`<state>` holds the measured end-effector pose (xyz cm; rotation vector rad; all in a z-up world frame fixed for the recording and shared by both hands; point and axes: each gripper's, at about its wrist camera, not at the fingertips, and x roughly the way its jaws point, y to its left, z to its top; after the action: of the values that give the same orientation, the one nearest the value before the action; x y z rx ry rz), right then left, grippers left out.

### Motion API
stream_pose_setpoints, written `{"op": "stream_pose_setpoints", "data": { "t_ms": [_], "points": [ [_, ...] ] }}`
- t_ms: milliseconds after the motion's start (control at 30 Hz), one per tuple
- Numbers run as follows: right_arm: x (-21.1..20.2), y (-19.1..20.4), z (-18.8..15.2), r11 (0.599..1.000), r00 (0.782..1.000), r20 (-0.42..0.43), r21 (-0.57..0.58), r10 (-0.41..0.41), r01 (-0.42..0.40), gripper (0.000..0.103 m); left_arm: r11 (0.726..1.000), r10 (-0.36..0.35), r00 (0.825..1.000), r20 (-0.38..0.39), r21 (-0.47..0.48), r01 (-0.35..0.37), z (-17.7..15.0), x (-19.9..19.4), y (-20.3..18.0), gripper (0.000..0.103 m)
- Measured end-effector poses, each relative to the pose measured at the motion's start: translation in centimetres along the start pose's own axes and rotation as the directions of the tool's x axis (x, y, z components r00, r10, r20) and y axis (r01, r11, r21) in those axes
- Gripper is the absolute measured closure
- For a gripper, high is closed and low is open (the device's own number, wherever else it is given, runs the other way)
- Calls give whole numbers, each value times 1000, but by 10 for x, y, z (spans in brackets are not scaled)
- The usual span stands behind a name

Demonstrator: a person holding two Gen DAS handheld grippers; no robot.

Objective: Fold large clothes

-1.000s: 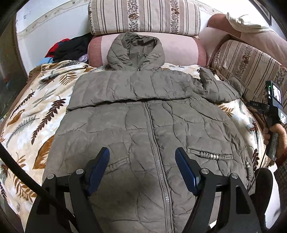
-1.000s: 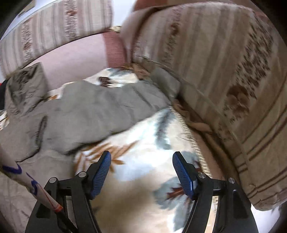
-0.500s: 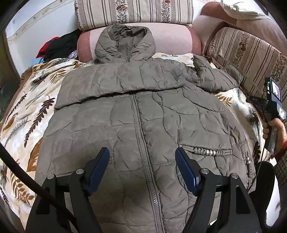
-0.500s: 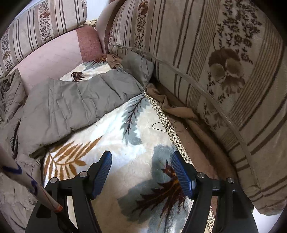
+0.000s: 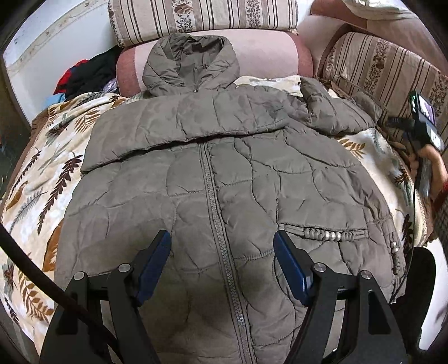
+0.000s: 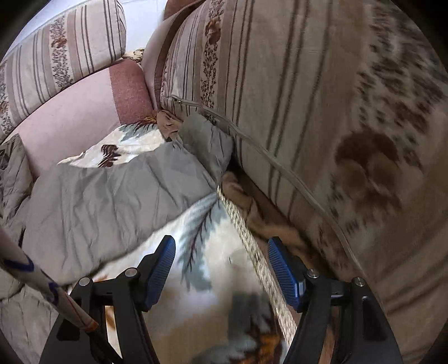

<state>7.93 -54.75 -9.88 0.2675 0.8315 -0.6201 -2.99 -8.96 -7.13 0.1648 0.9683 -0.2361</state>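
A large olive quilted hooded jacket (image 5: 224,173) lies front-up on the leaf-print blanket (image 5: 36,179), its hood against the pink bolster. One sleeve is folded across the chest; the other sleeve (image 6: 112,190) stretches right toward the striped cushion. My left gripper (image 5: 222,260) is open and empty above the jacket's hem, straddling the zipper. My right gripper (image 6: 221,266) is open and empty over the blanket's edge, short of the sleeve cuff (image 6: 207,140). It shows in the left wrist view at the far right (image 5: 424,131).
A striped sofa cushion (image 6: 322,112) stands close on the right of the sleeve. A pink bolster (image 5: 266,56) and a striped cushion (image 5: 201,14) sit behind the hood. A pile of dark and red clothes (image 5: 84,75) lies at the back left.
The left gripper has shifted a little over the jacket's hem. The right gripper has moved forward toward the sleeve cuff, with the striped cushion closer on its right.
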Motion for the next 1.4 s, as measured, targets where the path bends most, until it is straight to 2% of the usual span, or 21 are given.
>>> {"op": "stream_pose_setpoints", "data": {
  "t_ms": [133,267,433,467,533,567,667,733,900,1067,1400],
  "points": [
    [32,-8,30,999,1000,-17,48,-19,20,30,1000,20,1000,-18,7,-20,6,10,-2,29],
    [68,-5,53,999,999,-33,35,-39,40,33,999,44,998,-51,10,-43,15,25,-5,29],
    [104,28,72,992,996,-41,-97,-82,78,35,998,59,995,-79,19,-57,24,37,-13,29],
    [111,32,74,991,995,-58,-114,-82,75,40,998,61,995,-77,28,-59,26,37,-15,29],
    [117,29,78,992,993,-68,-94,-97,90,63,997,60,996,-73,42,-57,27,38,-19,29],
    [116,23,80,993,993,-72,-71,-94,89,83,997,56,996,-73,49,-53,27,38,-21,29],
    [95,-3,87,998,997,-74,61,26,-21,88,997,51,996,-71,60,-47,26,38,-23,29],
    [69,-11,89,997,998,-34,64,50,-48,89,998,42,997,-64,58,-39,25,36,-23,29],
    [-1,-31,97,999,997,79,44,9,-13,91,998,14,1000,-19,56,-13,18,19,-21,29],
    [-58,-59,104,993,989,144,115,-13,-4,91,999,1,1000,28,43,-2,10,0,-12,29],
    [-130,-22,99,996,983,175,53,58,-69,91,1000,-27,995,98,-12,28,-3,-28,2,29]
  ]
}}
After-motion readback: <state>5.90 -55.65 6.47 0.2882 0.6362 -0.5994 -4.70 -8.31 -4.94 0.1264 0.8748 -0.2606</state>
